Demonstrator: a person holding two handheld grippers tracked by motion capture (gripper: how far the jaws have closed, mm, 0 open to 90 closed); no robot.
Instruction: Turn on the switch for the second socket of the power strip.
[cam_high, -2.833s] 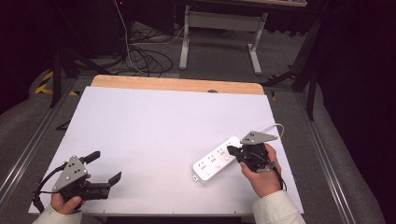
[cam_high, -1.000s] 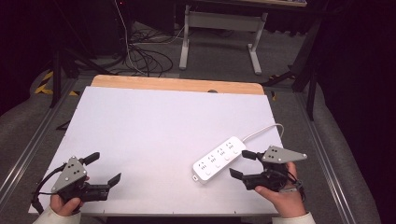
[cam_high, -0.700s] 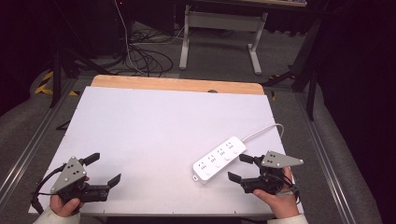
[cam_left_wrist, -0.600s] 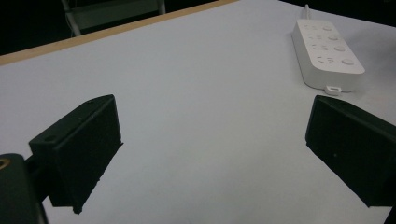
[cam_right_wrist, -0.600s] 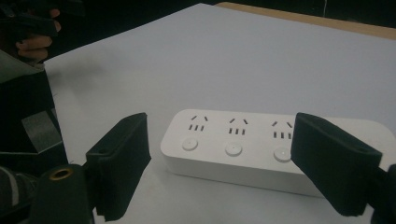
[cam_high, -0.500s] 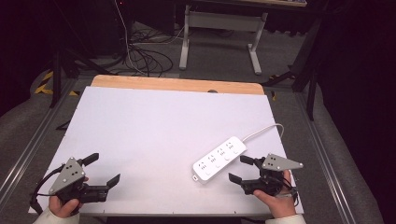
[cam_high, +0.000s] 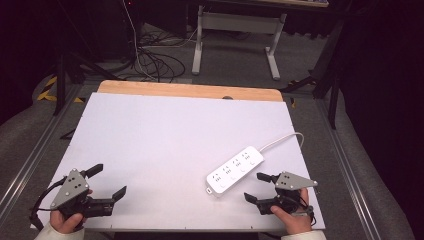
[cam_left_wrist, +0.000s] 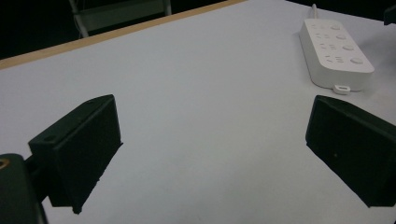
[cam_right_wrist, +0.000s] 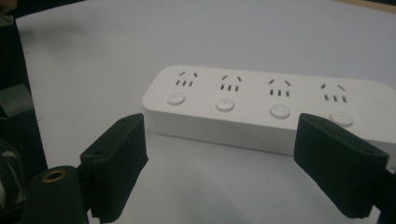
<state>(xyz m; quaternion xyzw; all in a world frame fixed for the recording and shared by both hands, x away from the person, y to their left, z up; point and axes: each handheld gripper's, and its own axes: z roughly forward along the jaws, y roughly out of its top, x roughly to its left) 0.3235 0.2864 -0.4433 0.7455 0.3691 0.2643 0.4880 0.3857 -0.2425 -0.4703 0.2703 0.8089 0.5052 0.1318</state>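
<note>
A white power strip (cam_high: 235, 170) with several sockets and round buttons lies slantwise on the right of the white table (cam_high: 165, 140); its white cord (cam_high: 285, 139) runs off toward the right edge. My right gripper (cam_high: 258, 187) rests open near the front right corner, a short way in front of the strip and not touching it. In the right gripper view the power strip (cam_right_wrist: 275, 107) lies just beyond the spread jaws. My left gripper (cam_high: 107, 181) stands open at the front left corner, holding nothing. The left gripper view shows the power strip (cam_left_wrist: 335, 53) far off at upper right.
A wooden strip (cam_high: 190, 91) borders the table's far edge. Beyond it on the floor are cables (cam_high: 150, 60) and the legs of a desk frame (cam_high: 235, 35). Metal rails (cam_high: 30, 160) run along both sides of the table.
My right gripper has drawn back from the power strip toward the front right corner and left it lying on the table. The left gripper has barely moved.
</note>
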